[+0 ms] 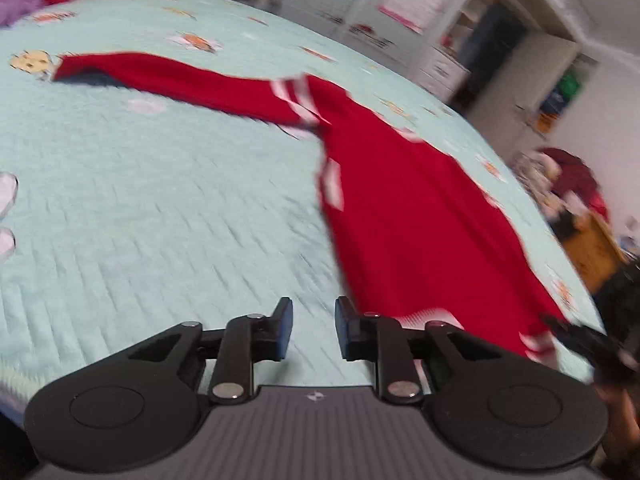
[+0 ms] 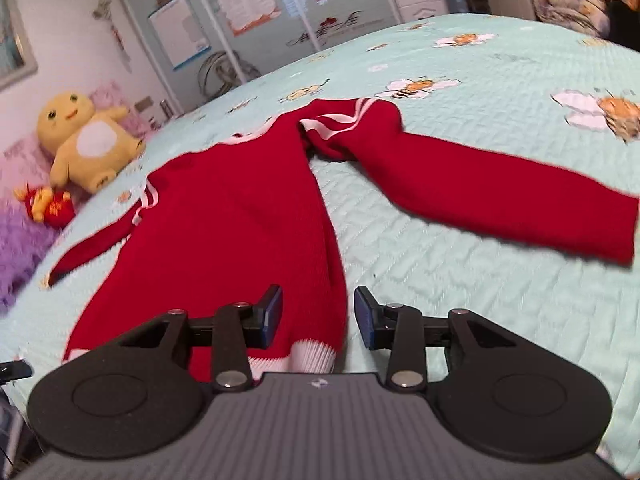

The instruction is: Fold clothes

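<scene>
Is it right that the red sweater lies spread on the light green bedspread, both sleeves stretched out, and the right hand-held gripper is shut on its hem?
Not quite: the right hand-held gripper is open, holding nothing, as the right wrist view shows. The rest stands: the red sweater lies spread on the light green bedspread, both sleeves stretched out.

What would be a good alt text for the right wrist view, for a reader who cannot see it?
A red sweater with white trim lies flat on a light green quilted bedspread, one sleeve stretched to the right. The open right tongs hover over its hem, holding nothing. A yellow plush toy sits at the far left.
</scene>
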A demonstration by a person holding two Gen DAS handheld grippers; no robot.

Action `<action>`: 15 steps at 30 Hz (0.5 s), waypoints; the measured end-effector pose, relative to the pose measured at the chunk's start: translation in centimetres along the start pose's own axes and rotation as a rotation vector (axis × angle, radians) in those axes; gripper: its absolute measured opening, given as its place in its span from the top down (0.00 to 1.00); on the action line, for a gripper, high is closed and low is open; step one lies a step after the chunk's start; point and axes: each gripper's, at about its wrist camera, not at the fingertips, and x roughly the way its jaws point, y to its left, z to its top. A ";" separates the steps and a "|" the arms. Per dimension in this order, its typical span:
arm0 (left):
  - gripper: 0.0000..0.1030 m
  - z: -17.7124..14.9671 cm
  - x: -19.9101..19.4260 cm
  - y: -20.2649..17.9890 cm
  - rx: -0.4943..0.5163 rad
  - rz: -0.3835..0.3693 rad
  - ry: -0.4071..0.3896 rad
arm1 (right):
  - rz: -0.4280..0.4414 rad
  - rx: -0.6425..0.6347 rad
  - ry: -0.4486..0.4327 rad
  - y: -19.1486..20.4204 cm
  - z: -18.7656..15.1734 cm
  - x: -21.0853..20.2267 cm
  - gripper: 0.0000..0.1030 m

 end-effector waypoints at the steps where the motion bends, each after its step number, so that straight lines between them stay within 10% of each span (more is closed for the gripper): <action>1: 0.78 0.4 0.8 -0.5 0.015 0.013 -0.004 | 0.006 -0.035 -0.006 0.8 -0.2 -0.1 0.61; 15: 0.58 -1.2 5.4 -4.6 0.000 -0.033 0.079 | 0.122 -0.338 -0.001 9.2 -2.6 -0.4 0.61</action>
